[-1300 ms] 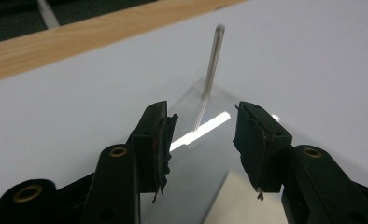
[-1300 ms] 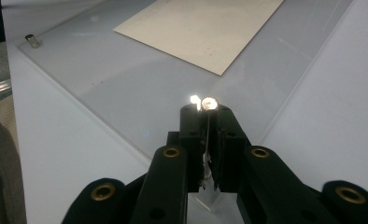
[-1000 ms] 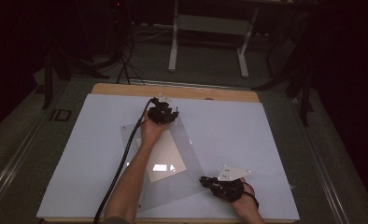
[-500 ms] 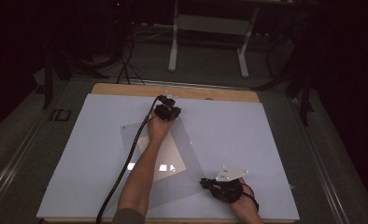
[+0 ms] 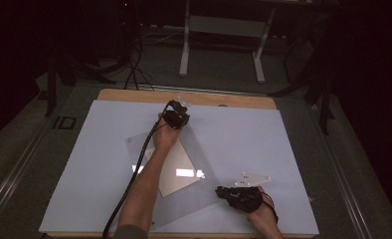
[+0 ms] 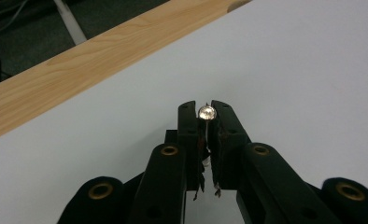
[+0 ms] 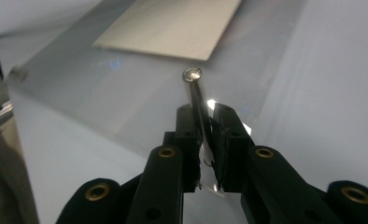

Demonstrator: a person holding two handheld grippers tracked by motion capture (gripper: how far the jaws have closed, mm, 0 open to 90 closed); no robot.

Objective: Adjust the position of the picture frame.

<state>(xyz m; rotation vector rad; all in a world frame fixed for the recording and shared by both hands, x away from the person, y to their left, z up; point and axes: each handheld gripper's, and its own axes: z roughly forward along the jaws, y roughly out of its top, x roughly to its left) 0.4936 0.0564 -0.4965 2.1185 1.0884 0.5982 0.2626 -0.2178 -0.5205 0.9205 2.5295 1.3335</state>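
Note:
In the high view my left gripper (image 5: pixel 178 113) is held out over the white table top (image 5: pixel 263 134), near its far wooden edge (image 5: pixel 134 95). In the left gripper view it (image 6: pixel 205 107) is shut on a small metal pin (image 6: pixel 206 113) with a shiny round head. My right gripper (image 5: pixel 220 191) is near the front edge, at the corner of a clear plastic sheet (image 5: pixel 204 149). In the right gripper view it (image 7: pixel 204 110) is shut on a longer metal pin (image 7: pixel 195 88) that sticks up past the jaws. A beige card (image 5: pixel 181 172) lies at the sheet.
The clear sheet (image 7: pixel 126 93) and the beige card (image 7: pixel 182 28) lie just beyond my right gripper. The left forearm (image 5: pixel 147 184) and its black cable (image 5: pixel 129 189) cross the sheet. Table legs and cables stand on the dark floor behind the table.
My left gripper has moved away from the person, from over the clear sheet toward the far wooden edge. The right gripper has stayed near the front edge.

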